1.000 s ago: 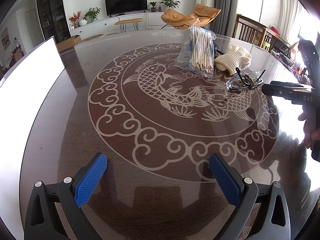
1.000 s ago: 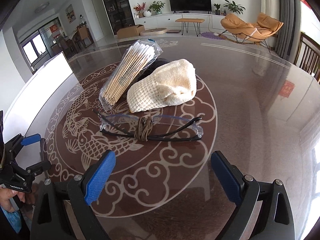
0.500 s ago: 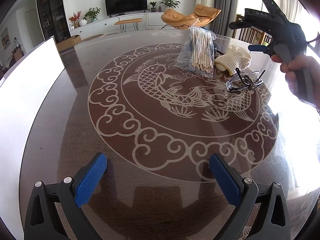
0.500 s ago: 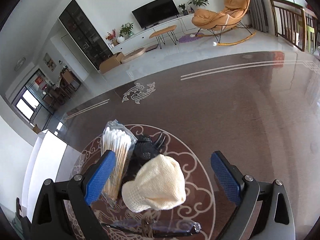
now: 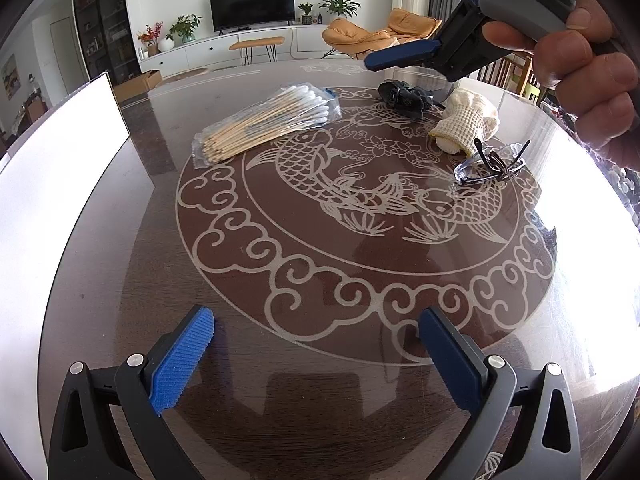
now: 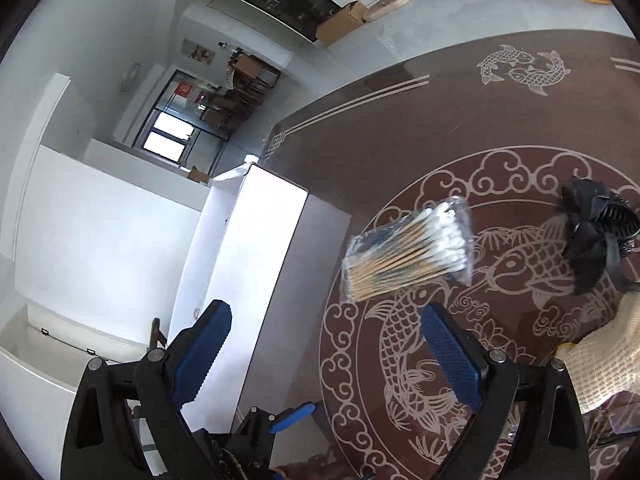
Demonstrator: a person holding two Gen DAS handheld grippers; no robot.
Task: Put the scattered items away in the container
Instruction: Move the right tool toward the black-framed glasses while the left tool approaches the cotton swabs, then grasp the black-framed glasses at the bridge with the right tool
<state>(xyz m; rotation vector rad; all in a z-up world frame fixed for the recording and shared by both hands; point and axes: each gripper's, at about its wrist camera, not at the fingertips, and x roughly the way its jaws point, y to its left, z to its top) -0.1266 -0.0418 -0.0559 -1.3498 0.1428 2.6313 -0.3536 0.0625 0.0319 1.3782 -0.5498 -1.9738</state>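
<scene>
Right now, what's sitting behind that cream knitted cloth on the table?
Behind the cream knitted cloth lies a black hair clip, partly visible. In the left wrist view the cloth covers its near edge, so whether they touch cannot be told.

On the one dark brown glass-topped table with its pale carp pattern there were four loose items, one of each kind: one clear plastic bag of wooden-stemmed cotton swabs, one black feathery hair clip, one cream waffle-knit cloth glove, and one pair of clear-lensed safety glasses with black arms. One white open-topped box stood at the table's edge. Two hand-held grippers were counted, the left hand-held gripper and the right hand-held gripper, each with two blue-padded fingers.
</scene>
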